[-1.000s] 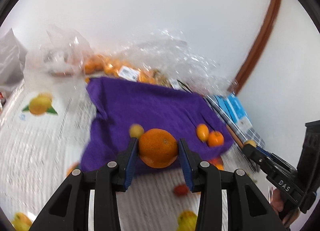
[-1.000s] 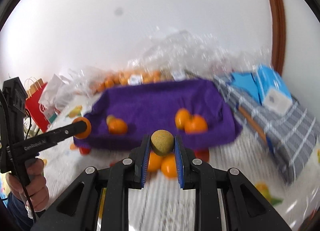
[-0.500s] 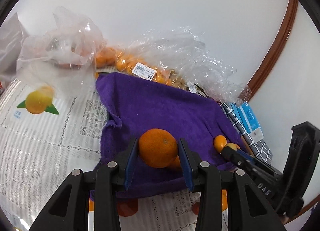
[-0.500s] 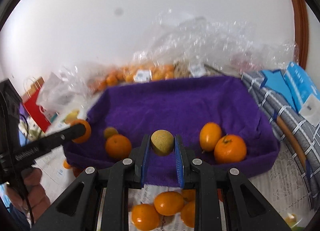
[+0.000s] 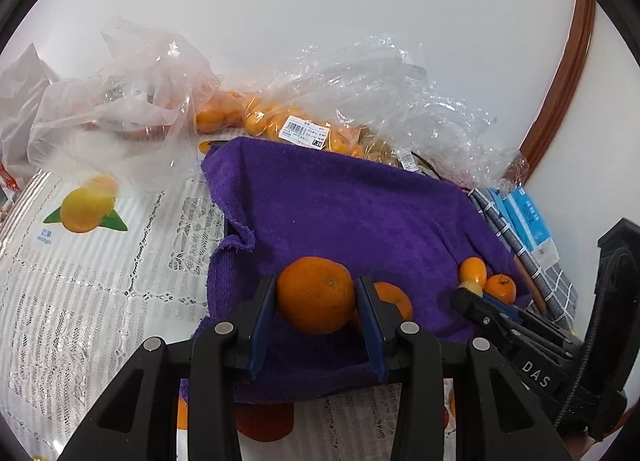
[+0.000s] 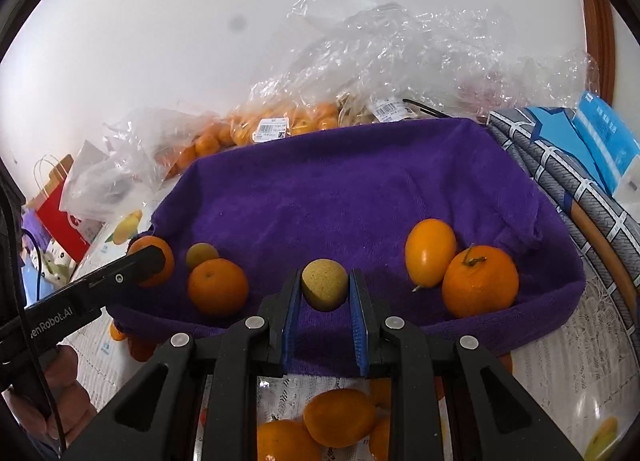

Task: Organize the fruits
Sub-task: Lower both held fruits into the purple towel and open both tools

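Bagged fruit [image 5: 256, 121] at top blurred behind plastic. Left tongs [image 5: 316, 293] grip an orange [image 5: 316, 293], center frame over the purple towel [image 5: 340, 213]. Right tongs [image 6: 324, 289] clamp a yellowish fruit [image 6: 324, 289], lower center.

A big round orange [image 5: 316, 294] and a small yellowish fruit [image 6: 324, 290] hang just above the purple towel [image 6: 340, 197].

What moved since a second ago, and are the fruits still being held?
Both grippers came closer to the purple towel and lower over it. The left gripper still clamps the orange; the right gripper still clamps the small yellowish fruit. Nothing was released.
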Tool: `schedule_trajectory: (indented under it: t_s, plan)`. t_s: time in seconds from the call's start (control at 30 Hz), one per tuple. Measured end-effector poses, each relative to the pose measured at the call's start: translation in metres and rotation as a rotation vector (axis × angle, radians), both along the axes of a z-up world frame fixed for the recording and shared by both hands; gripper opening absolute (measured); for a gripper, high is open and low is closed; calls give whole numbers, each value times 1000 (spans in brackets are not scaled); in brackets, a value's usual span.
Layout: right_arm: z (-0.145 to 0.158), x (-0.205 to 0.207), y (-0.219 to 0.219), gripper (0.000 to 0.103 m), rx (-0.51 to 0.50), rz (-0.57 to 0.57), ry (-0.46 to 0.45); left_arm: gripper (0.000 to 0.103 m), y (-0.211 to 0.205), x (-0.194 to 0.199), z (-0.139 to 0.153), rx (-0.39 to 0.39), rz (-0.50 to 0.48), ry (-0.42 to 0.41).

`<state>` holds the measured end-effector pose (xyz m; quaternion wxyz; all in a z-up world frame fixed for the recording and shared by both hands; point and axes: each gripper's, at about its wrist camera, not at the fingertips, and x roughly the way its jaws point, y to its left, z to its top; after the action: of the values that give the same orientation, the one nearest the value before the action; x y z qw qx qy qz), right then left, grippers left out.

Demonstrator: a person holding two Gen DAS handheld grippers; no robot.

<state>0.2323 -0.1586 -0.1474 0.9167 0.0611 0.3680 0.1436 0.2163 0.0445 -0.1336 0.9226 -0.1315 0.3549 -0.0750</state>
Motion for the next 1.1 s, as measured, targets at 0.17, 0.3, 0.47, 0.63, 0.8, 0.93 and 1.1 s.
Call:
schedule_trajectory:
  t_s: [0.17,0.3,0.47,0.63,0.8,0.93,1.1]
  plan:
    - [0,0,4,24,-29,-5,-8,38,-4,0,0,29,-2,-4]
    - [0,0,4,24,-34,-9,-9,38,-7,1,-1,26,-14,-4]
    - [0,-1,2,24,-33,-17,-12,38,-8,2,-2,17,-23,-4]
    - [5,-7,-2,41,-45,-43,-43,38,-11,3,-3,28,-28,-7]
    - [10,-15,-5,44,-50,-49,-81,38,-12,3,-2,32,-33,-10]
    - [13,-21,-5,44,-72,-32,-93,38,-11,3,-1,24,-34,-15]
    - [24,-31,-15,44,-94,-102,-147,39,-11,-3,5,10,-38,-55]
